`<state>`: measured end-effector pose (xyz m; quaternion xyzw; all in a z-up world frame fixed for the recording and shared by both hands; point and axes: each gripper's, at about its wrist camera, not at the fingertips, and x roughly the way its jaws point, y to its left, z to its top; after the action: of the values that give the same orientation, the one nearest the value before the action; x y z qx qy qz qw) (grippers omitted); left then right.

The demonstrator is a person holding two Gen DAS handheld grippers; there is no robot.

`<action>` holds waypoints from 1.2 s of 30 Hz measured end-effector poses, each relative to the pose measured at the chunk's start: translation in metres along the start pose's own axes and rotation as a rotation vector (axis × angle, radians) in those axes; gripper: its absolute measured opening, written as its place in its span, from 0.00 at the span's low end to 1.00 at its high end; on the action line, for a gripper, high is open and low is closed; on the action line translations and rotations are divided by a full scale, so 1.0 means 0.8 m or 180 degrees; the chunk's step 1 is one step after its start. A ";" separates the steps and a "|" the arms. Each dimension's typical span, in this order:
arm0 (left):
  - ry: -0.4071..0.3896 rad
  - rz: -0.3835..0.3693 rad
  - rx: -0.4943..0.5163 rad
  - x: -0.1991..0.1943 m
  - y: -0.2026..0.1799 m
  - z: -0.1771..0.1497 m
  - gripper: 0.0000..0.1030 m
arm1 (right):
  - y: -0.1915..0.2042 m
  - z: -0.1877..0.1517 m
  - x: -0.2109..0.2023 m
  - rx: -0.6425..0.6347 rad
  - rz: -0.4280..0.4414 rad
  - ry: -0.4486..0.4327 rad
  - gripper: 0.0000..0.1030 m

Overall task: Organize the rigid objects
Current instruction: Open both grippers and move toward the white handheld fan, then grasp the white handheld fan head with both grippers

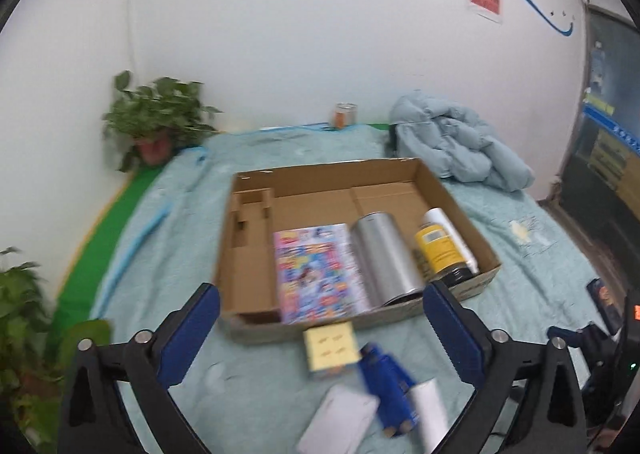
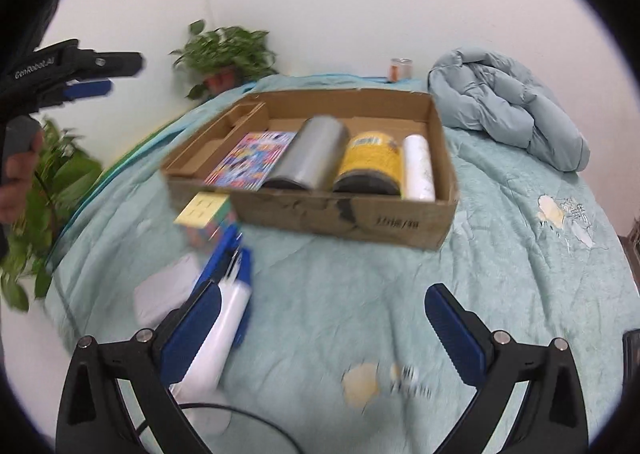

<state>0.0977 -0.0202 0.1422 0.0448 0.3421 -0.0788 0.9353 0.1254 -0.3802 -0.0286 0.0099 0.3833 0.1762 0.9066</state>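
A shallow cardboard box (image 1: 256, 318) (image 2: 392, 223) lies on a teal bedspread. In it lie a colourful booklet (image 1: 316, 274) (image 2: 250, 159), a silver can (image 1: 384, 258) (image 2: 310, 157), a yellow-labelled can (image 1: 438, 250) (image 2: 370, 165) and a white bottle (image 1: 450, 232) (image 2: 418, 167). In front of the box lie a puzzle cube with a yellow top (image 1: 330, 346) (image 2: 206, 215), a blue stapler (image 1: 386, 386) (image 2: 226, 260), a white tube (image 1: 430, 410) (image 2: 218, 338) and a white card (image 1: 340, 418) (image 2: 166, 288). My left gripper (image 1: 320, 330) is open above the cube. My right gripper (image 2: 322, 328) is open and empty over the bedspread.
A bundled light-blue duvet (image 1: 456, 141) (image 2: 508, 109) lies behind the box at the right. A small jar (image 1: 345, 114) (image 2: 401, 69) stands by the wall. Potted plants (image 1: 160, 121) (image 2: 226, 57) stand at the left. A dark cabinet (image 1: 608, 157) stands at the far right.
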 end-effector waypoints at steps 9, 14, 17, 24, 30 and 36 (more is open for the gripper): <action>0.0680 -0.0869 -0.0633 0.011 -0.010 -0.189 0.99 | 0.058 -0.087 -0.037 -0.0162 0.0357 0.0109 0.99; 0.1176 -0.1319 -0.0706 0.055 -0.052 -0.257 0.79 | 0.094 -0.119 -0.020 -0.0339 0.0290 0.0217 0.98; 0.1200 -0.1478 -0.0729 0.066 -0.061 -0.269 0.70 | 0.101 -0.125 -0.008 -0.0278 0.0334 0.0229 0.98; 0.1347 -0.2091 -0.0826 0.082 -0.077 -0.277 0.44 | 0.109 -0.115 0.014 -0.0247 0.0378 0.0250 0.67; 0.1379 -0.2169 -0.0728 0.093 -0.095 -0.269 0.40 | 0.095 -0.111 0.023 -0.0087 0.0430 0.0266 0.54; 0.1415 -0.2442 -0.0816 0.108 -0.097 -0.254 0.41 | 0.031 -0.116 0.020 0.0631 0.1032 0.0245 0.54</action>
<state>0.0204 -0.0787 -0.0710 -0.1853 0.5333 -0.3647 0.7404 0.0632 -0.3629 -0.1019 0.1540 0.4265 0.2816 0.8456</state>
